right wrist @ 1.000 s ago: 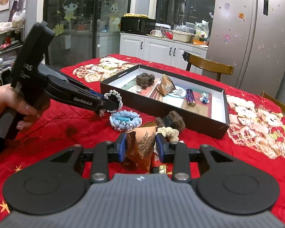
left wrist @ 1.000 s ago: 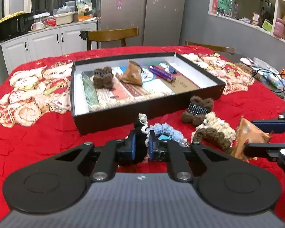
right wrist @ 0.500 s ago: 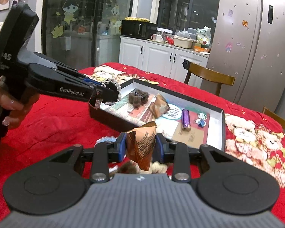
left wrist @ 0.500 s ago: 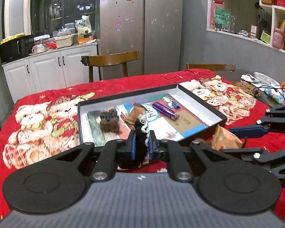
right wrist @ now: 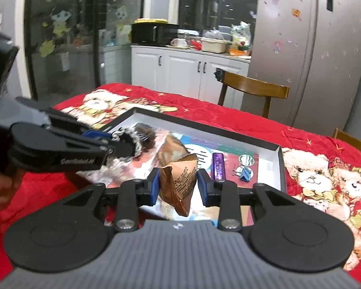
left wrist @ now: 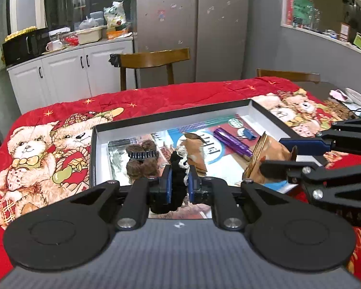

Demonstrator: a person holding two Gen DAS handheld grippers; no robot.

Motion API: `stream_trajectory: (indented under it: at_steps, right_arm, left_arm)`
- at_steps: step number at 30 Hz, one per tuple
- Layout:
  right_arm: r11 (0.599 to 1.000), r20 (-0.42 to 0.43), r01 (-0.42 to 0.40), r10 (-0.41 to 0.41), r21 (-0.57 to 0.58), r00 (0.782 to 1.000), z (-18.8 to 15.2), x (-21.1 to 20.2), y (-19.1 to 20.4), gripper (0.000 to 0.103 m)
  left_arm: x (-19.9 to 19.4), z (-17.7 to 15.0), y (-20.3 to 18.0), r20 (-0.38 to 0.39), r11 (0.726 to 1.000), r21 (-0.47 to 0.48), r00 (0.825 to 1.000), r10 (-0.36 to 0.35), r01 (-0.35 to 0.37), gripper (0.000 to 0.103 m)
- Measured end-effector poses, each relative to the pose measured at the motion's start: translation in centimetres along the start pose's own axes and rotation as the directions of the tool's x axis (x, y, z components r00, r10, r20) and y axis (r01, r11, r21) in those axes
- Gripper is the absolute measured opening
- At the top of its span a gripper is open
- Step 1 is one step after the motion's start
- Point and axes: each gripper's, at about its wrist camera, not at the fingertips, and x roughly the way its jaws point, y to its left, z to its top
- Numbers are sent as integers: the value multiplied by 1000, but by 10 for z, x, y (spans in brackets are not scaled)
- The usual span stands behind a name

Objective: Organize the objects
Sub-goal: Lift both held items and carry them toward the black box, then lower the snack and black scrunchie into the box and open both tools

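The left hand-held gripper (left wrist: 179,185) is clamped on a black scrunchie (left wrist: 175,187) with white trim, holding it over the near edge of the box (left wrist: 101,151) on the desk (left wrist: 156,98), which is covered by a red bear-print cloth. The right hand-held gripper (right wrist: 179,187) is closed on a brown snack packet (right wrist: 179,183), held above the box's near right part. Inside the box lie a brown fuzzy hair clip (left wrist: 142,159) at the left, another brown packet (left wrist: 195,149) in the middle, and a purple tube (right wrist: 218,166) with a blue binder clip (right wrist: 244,174) just beside it toward the right. A wooden chair (left wrist: 154,60) stands at the far side of the desk.
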Motion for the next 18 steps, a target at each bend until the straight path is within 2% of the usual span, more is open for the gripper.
stream_trajectory:
  at_steps: [10,18]
  right_arm:
    - [994,-11,14,-13,108,1000,5,45,-27,37]
    - [991,-30,11,-7,133,1000,2,62,-36,37]
  left_arm:
    - [36,7,4,-32,1000,-12,999,27,-27,16]
    - [56,9,3,-55,1000,-1,998,23,-24,16]
